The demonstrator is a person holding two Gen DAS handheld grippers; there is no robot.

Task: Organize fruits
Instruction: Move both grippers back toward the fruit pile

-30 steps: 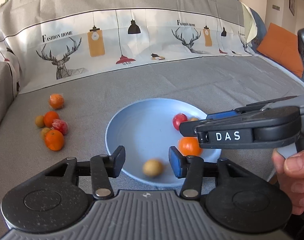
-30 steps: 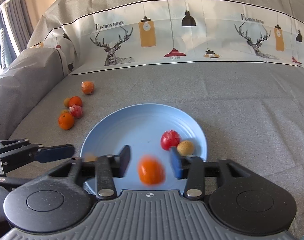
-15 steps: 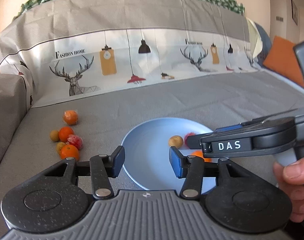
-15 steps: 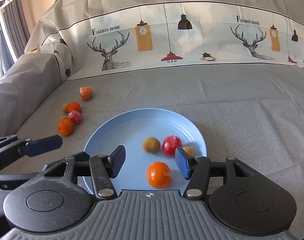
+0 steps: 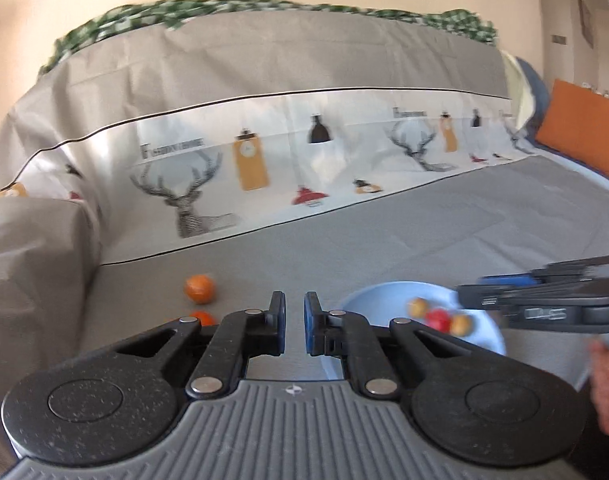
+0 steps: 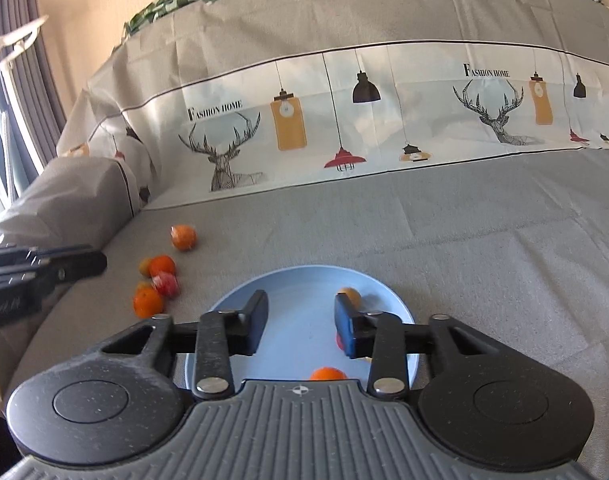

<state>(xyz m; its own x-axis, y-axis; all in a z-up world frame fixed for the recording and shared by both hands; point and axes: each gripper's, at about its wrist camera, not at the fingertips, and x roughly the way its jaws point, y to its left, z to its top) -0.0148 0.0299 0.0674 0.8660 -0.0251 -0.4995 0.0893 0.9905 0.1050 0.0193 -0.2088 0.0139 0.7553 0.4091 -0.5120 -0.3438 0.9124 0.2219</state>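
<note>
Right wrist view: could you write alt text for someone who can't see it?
A handheld right gripper, its empty jaws closing, hangs over a blue plate holding a few fruits on a grey-covered sofa. Five more fruits, mostly oranges, lie loose on the cover to the plate's left, near the tip of the left gripper.

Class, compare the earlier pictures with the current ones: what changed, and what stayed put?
The left hand-held gripper pulled up and away from the blue plate and shut empty. The right hand-held gripper, having dropped its orange on the plate, is closing, empty. The loose fruit on the sofa stayed.
</note>
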